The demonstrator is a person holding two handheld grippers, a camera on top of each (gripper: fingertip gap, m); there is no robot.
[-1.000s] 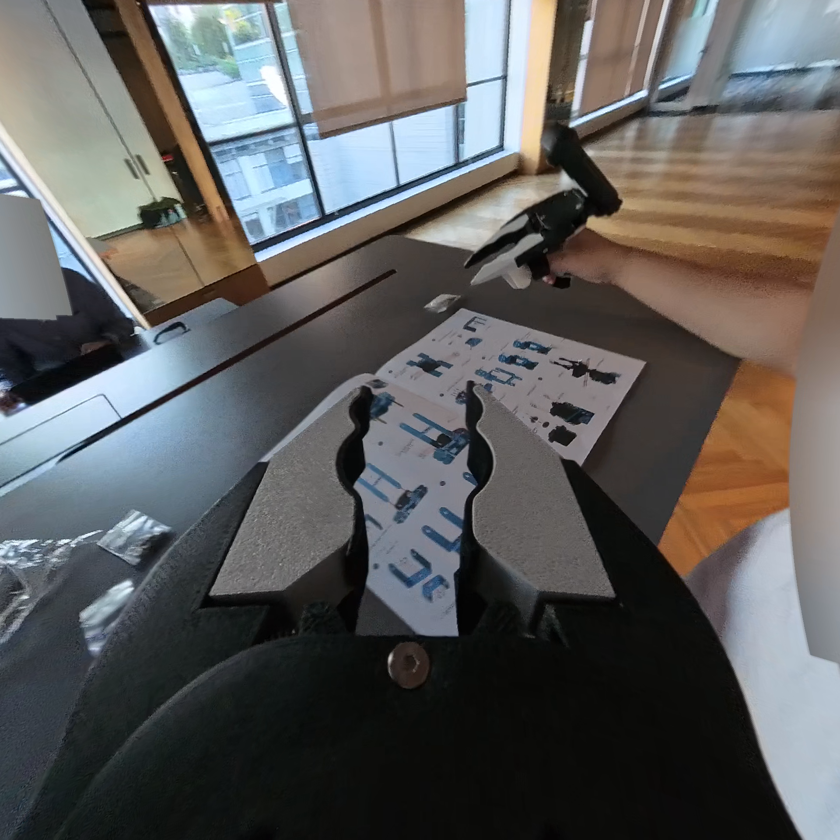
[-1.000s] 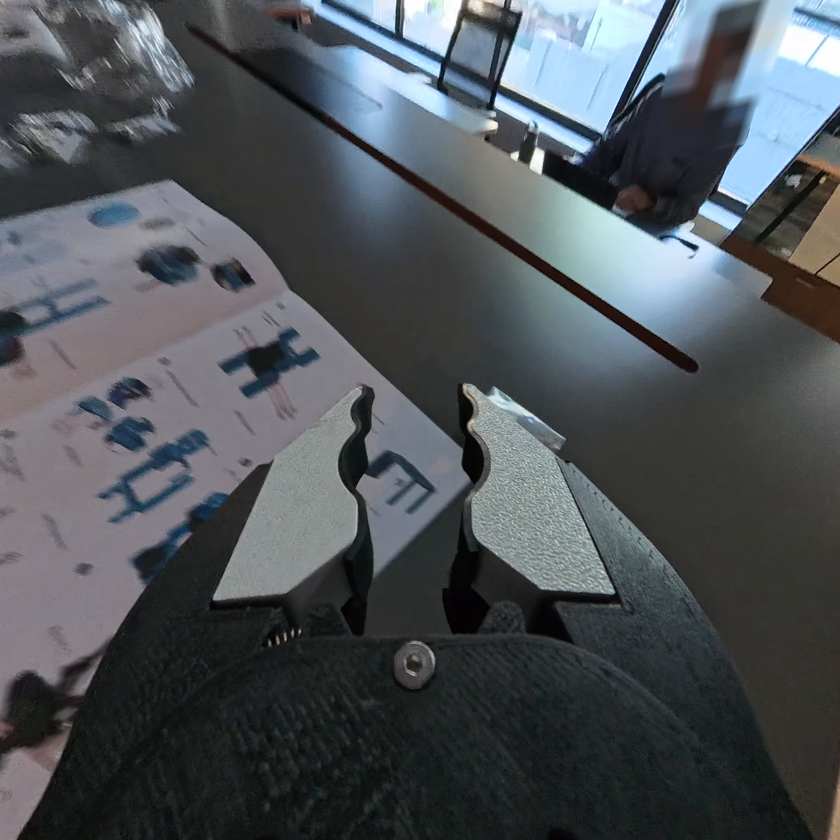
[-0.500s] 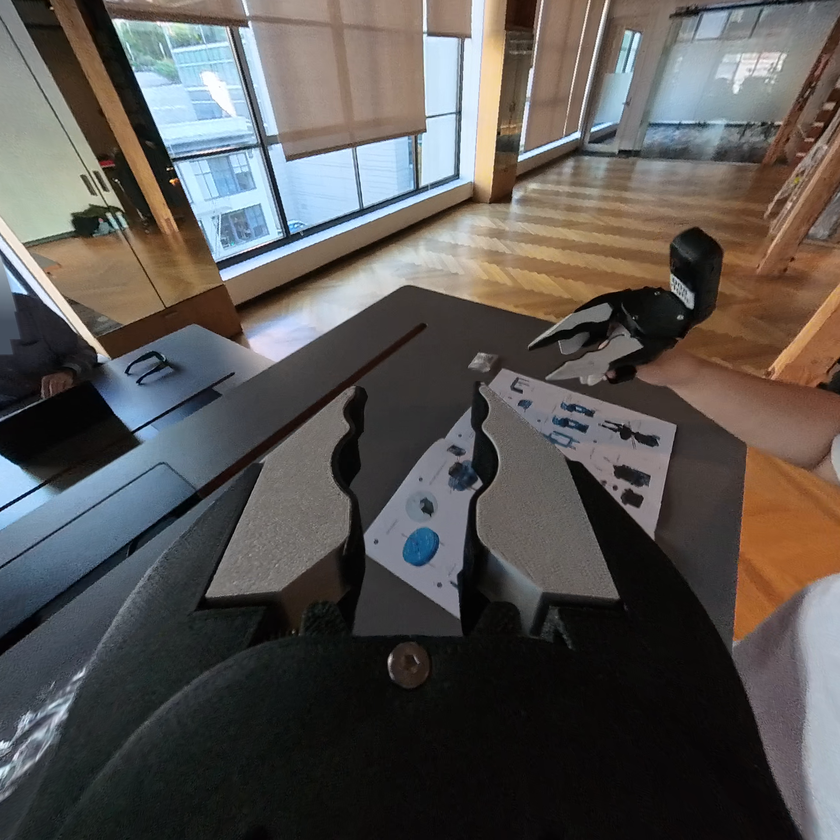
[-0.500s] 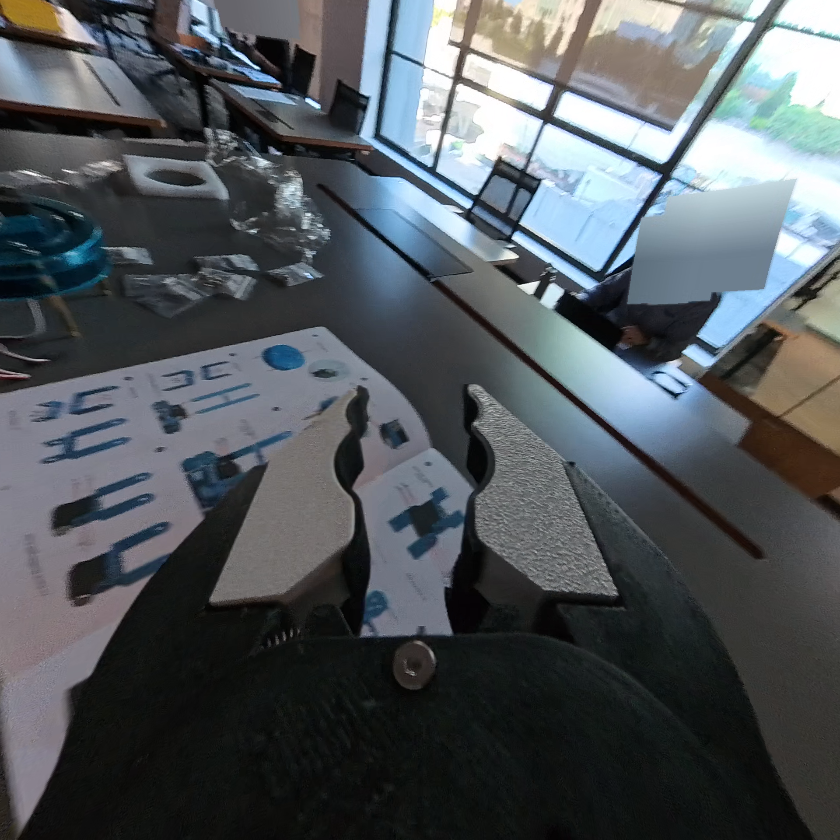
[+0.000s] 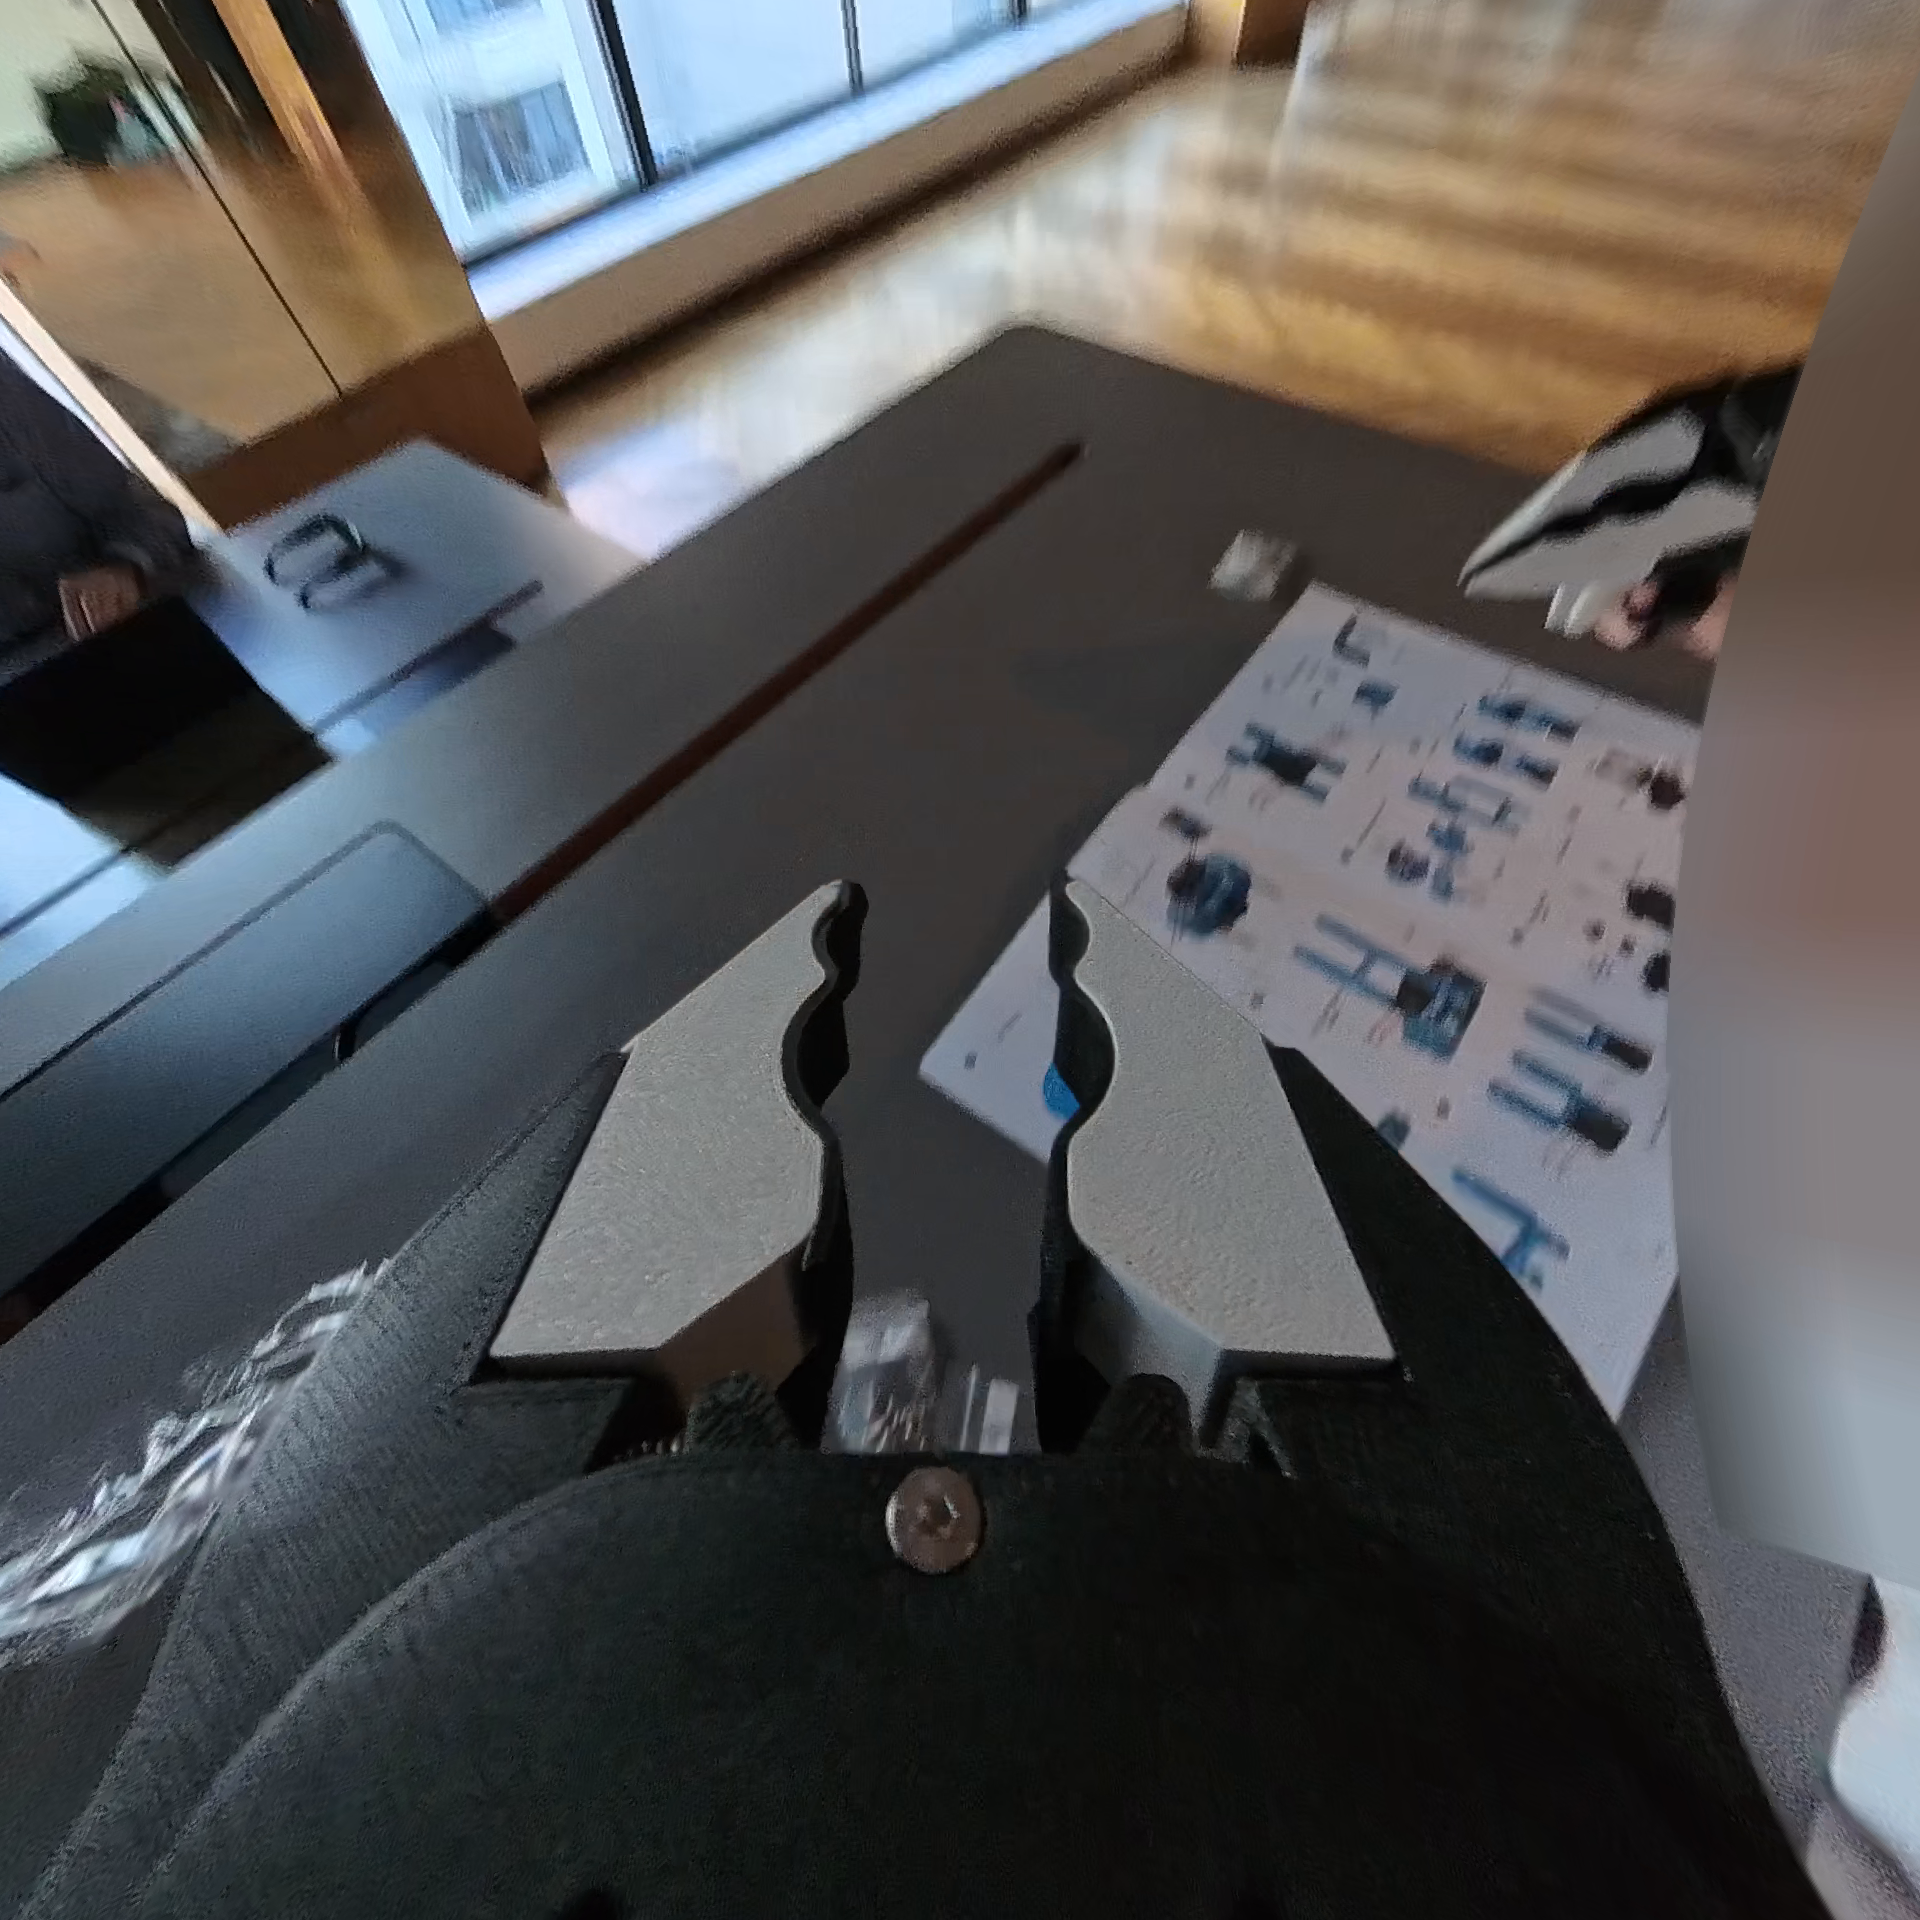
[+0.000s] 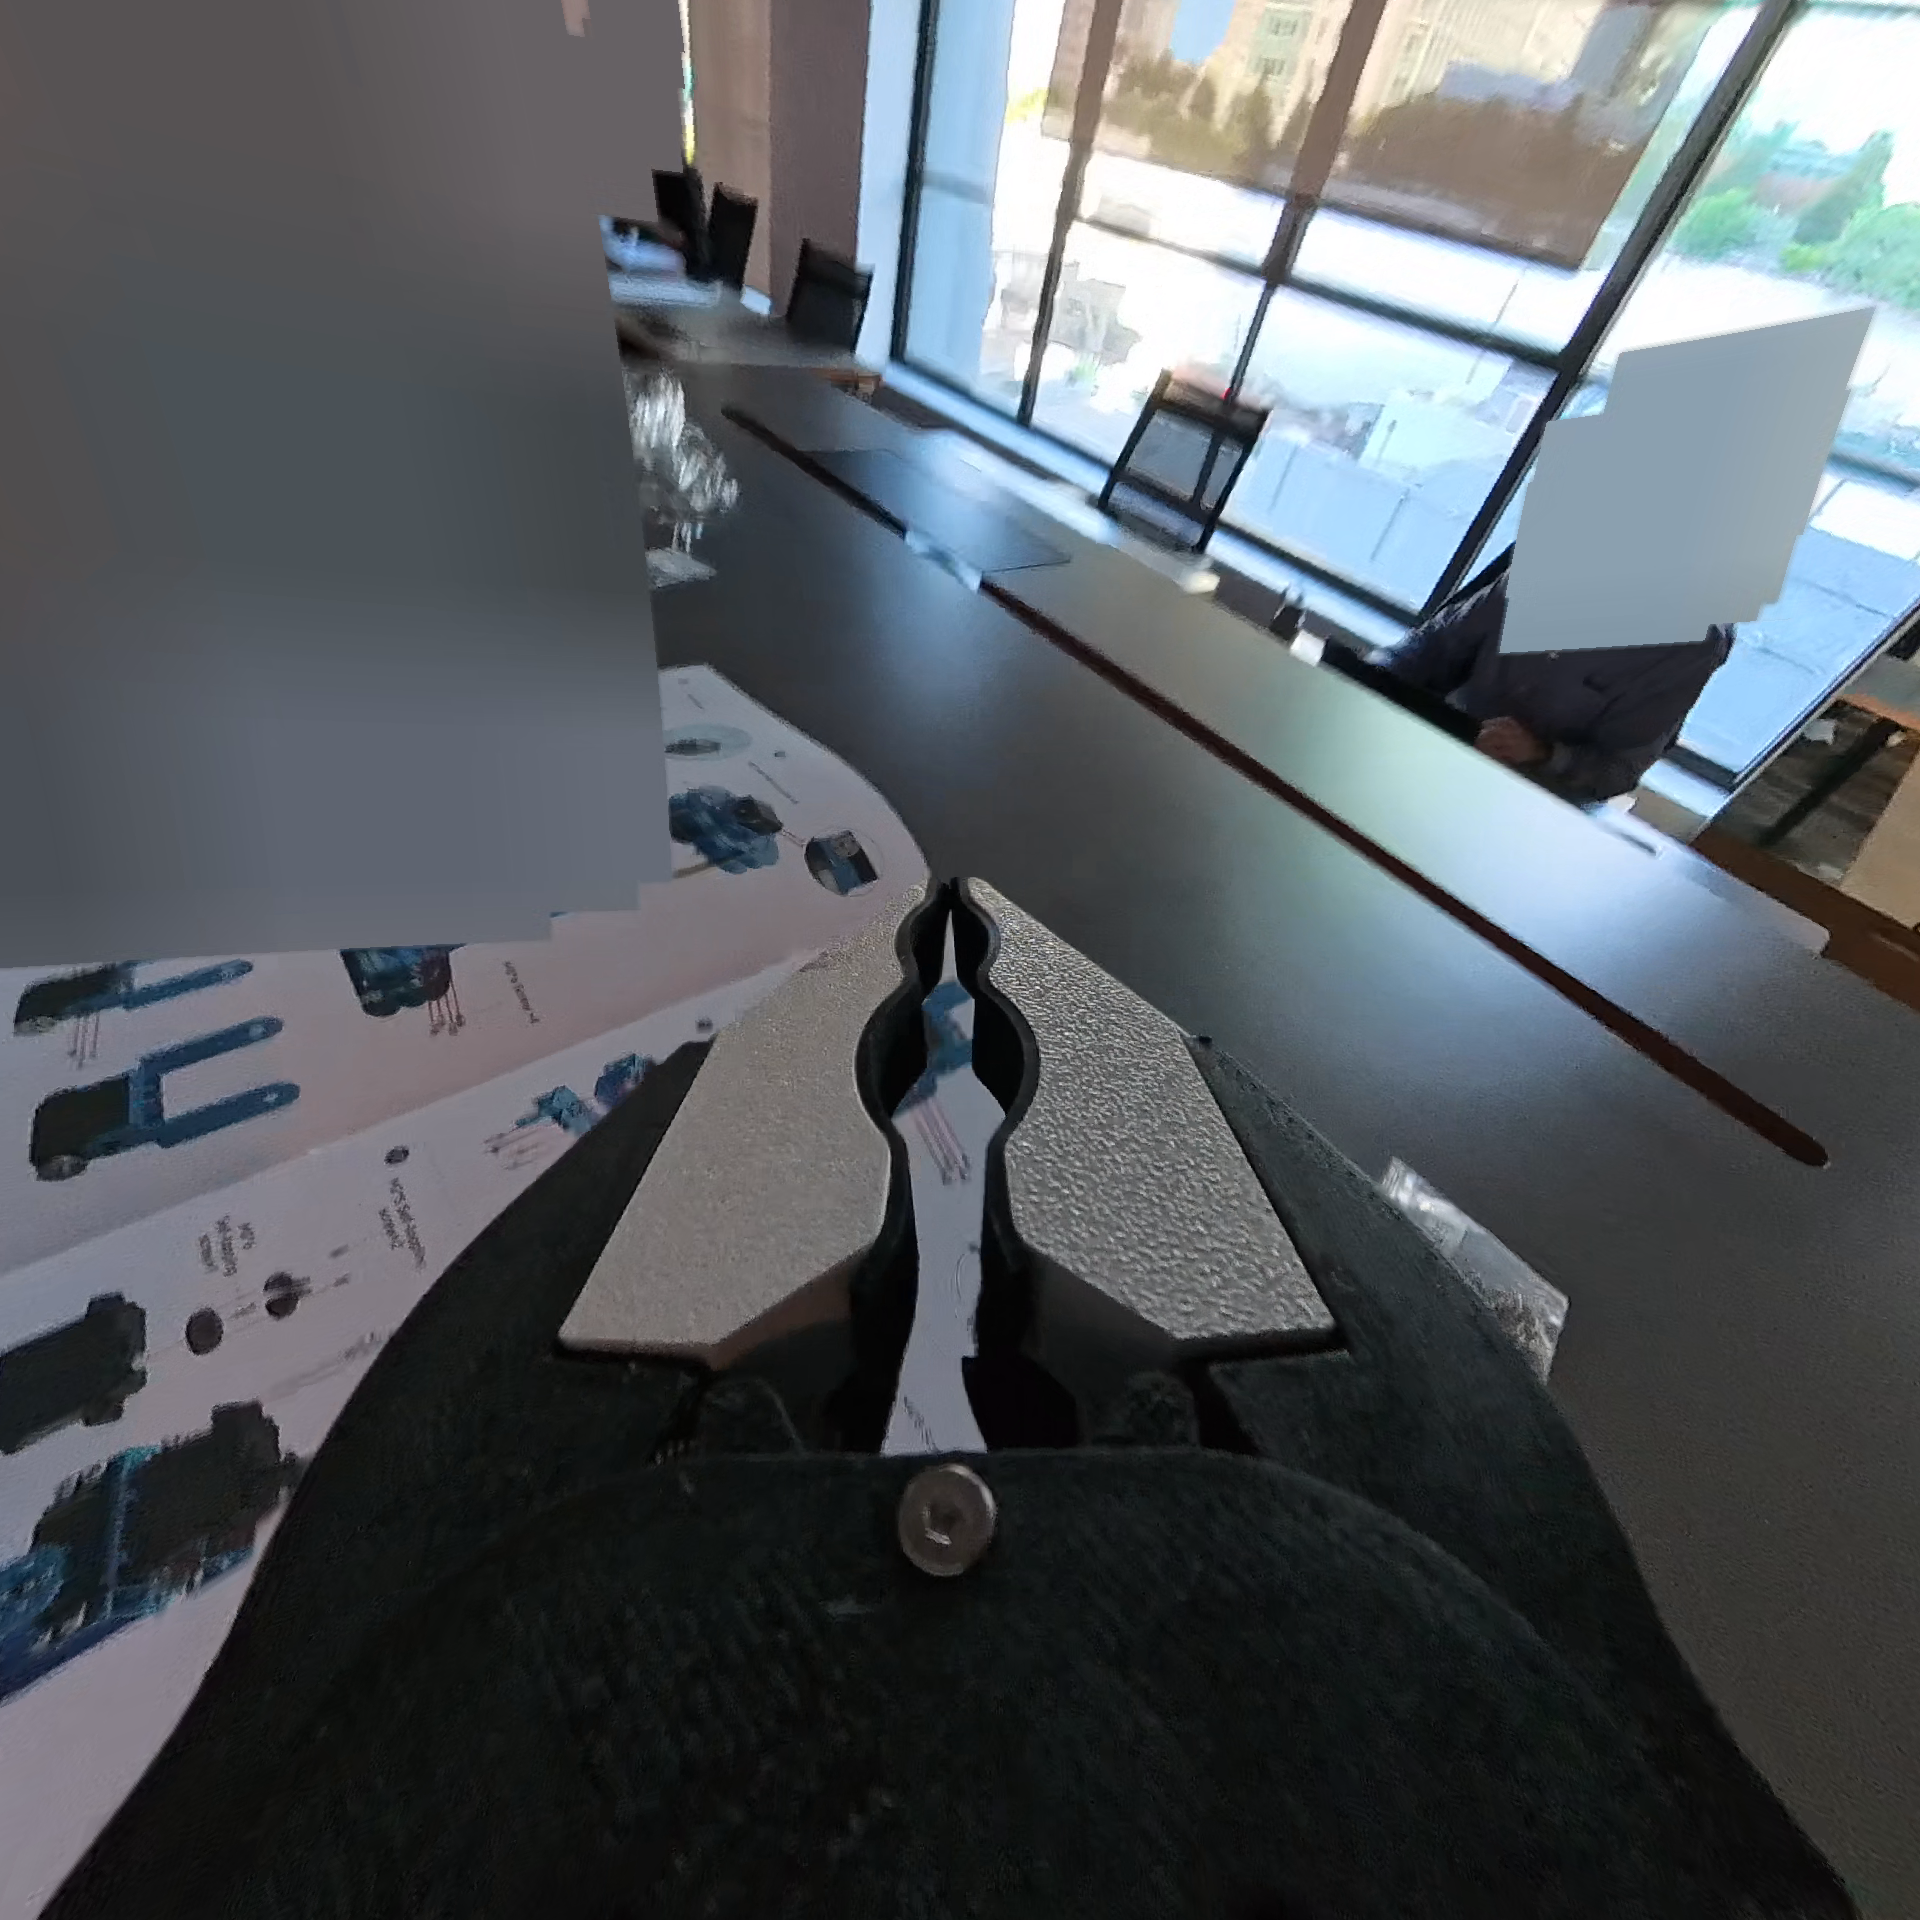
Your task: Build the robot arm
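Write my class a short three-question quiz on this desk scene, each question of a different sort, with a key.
1. True or false: the right tongs are spread wide open.
2. Multiple choice: the white printed instruction sheet with blue diagrams lies on (A) the wooden floor, (B) the dark grey table, (C) a chair.
3. Fill in: between the open left tongs, near their base, shows a small clear ____ bag of parts.

Key
1. False: their tips meet, above the sheet, and nothing shows between them.
2. B.
3. Plastic. More crumpled clear plastic wrapping lies to the left, and another small clear packet lies beside the right tongs.
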